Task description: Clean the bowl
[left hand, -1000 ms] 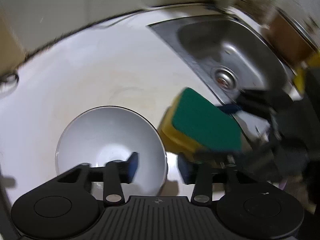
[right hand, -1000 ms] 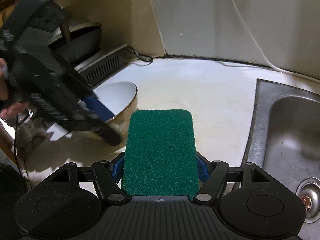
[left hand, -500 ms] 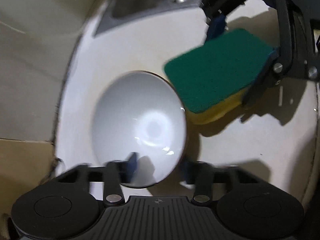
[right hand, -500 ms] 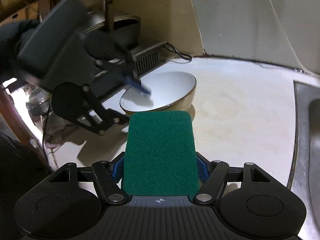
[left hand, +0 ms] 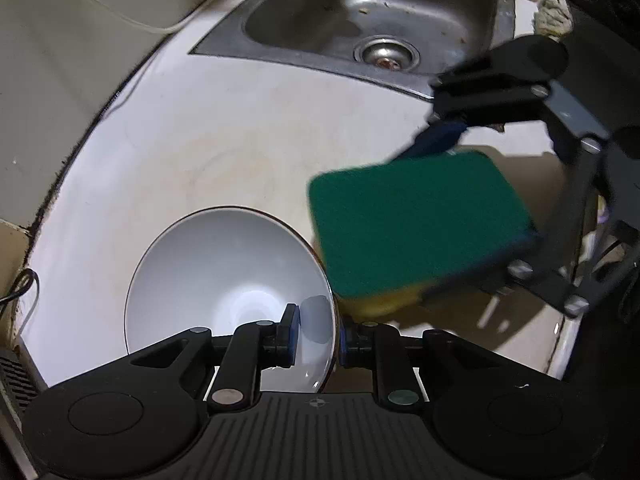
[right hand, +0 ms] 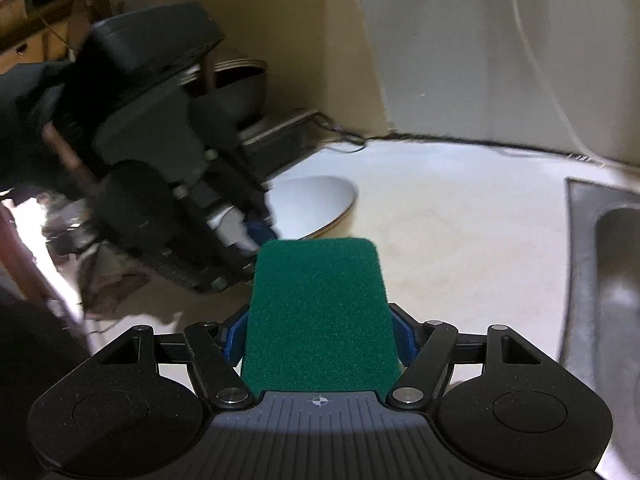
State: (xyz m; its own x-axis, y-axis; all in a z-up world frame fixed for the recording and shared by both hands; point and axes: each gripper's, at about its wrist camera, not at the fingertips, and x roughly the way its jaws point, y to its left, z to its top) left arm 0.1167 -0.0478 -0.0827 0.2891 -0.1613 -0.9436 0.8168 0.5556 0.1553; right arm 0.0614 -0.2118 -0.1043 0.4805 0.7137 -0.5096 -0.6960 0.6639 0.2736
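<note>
One round white ceramic bowl (left hand: 224,284) sits on the pale countertop (left hand: 224,128), its rim pinched by the left gripper (left hand: 318,336); the right gripper (right hand: 320,338) clamps one green-and-yellow rectangular sponge (right hand: 318,312) just beside it.

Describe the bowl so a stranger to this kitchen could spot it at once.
Start at the steel sink and cross the pale counter away from it. The bowl sits there, its rim between the left gripper fingers: round, white, with a thin dark rim.

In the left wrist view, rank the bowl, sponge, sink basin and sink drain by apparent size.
1. sink basin
2. bowl and sponge: look alike; the sponge seems nearer, so unranked
3. sink drain
</note>
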